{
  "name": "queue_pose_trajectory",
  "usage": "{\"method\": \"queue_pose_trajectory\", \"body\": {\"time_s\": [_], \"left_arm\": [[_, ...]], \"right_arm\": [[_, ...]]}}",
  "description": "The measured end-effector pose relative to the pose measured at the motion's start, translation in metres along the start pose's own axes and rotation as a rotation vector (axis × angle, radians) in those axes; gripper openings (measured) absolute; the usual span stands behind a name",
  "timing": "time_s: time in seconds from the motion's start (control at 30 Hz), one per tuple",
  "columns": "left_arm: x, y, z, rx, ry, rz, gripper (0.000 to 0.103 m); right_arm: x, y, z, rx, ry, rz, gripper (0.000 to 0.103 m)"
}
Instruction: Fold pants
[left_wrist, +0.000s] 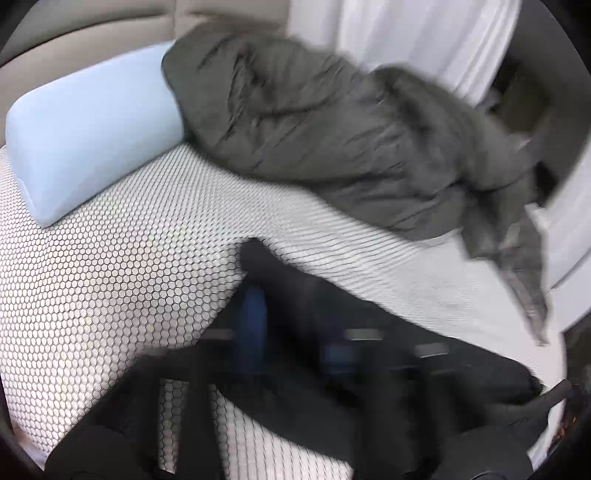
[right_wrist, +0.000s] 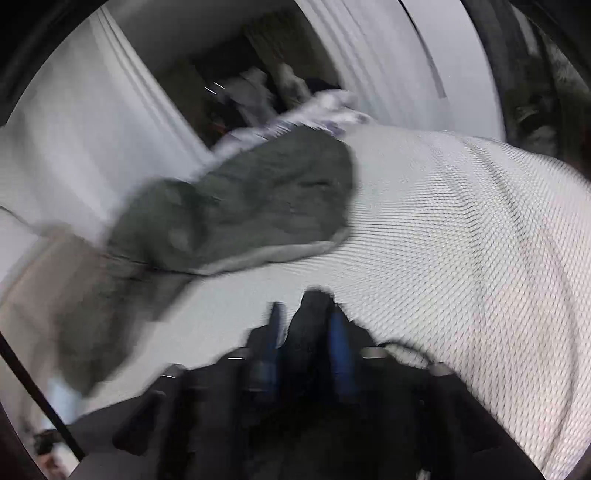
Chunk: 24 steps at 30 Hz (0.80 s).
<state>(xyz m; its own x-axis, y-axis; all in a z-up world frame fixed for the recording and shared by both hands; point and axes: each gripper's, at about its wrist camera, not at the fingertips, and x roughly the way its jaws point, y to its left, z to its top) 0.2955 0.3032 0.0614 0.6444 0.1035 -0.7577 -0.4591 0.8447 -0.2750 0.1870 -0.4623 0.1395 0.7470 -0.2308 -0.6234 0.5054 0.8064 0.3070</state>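
Note:
The pants (left_wrist: 369, 354) are black and lie on the white honeycomb-patterned bed cover (left_wrist: 110, 277). In the left wrist view my left gripper (left_wrist: 291, 332) is shut on a fold of the black pants, whose cloth drapes over its blue fingers (left_wrist: 253, 325). In the right wrist view my right gripper (right_wrist: 306, 332) is shut on another part of the black pants (right_wrist: 310, 317), pinched between its blue fingers (right_wrist: 340, 347). Both frames are blurred by motion.
A crumpled dark grey garment (left_wrist: 351, 140) lies on the bed ahead; it also shows in the right wrist view (right_wrist: 240, 206). A light blue pillow (left_wrist: 85, 136) sits at the far left. White curtains (left_wrist: 406, 37) and a cluttered dark opening (right_wrist: 258, 85) stand beyond the bed edge.

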Motion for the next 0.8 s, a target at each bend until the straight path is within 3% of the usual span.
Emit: {"method": "queue_pose_trajectory", "body": {"time_s": [0.03,0.1,0.17,0.27,0.37,0.5,0.63,0.7,0.8], "left_arm": [[0.006,-0.001,0.002,-0.013,-0.021,0.025,0.081],[0.007,-0.001,0.001,-0.034,-0.062,0.031,0.081],[0.005,0.0,-0.007,-0.02,-0.032,-0.027,0.081],[-0.01,-0.004,-0.026,0.011,-0.035,-0.057,0.081],[-0.024,-0.009,-0.055,0.017,-0.029,-0.112,0.081],[-0.038,-0.035,-0.098,0.052,-0.035,-0.171,0.081],[-0.055,-0.067,-0.148,0.167,-0.057,-0.144,0.082],[-0.063,-0.081,-0.164,0.193,-0.053,-0.165,0.086],[-0.069,-0.091,-0.187,0.131,-0.067,-0.215,0.096]], "right_arm": [[0.014,0.004,0.003,-0.016,0.001,-0.045,0.06],[0.029,0.007,0.0,-0.026,0.021,-0.112,0.06],[0.025,0.008,-0.011,-0.016,0.024,-0.059,0.073],[0.009,0.012,-0.031,-0.054,0.013,-0.015,0.084],[-0.007,0.016,-0.053,-0.051,0.01,0.034,0.088],[-0.021,0.036,-0.079,-0.107,0.074,0.097,0.093],[-0.041,0.059,-0.108,-0.219,0.082,0.136,0.1],[-0.048,0.064,-0.126,-0.262,0.099,0.145,0.1],[-0.054,0.053,-0.152,-0.207,0.086,0.187,0.1]]}}
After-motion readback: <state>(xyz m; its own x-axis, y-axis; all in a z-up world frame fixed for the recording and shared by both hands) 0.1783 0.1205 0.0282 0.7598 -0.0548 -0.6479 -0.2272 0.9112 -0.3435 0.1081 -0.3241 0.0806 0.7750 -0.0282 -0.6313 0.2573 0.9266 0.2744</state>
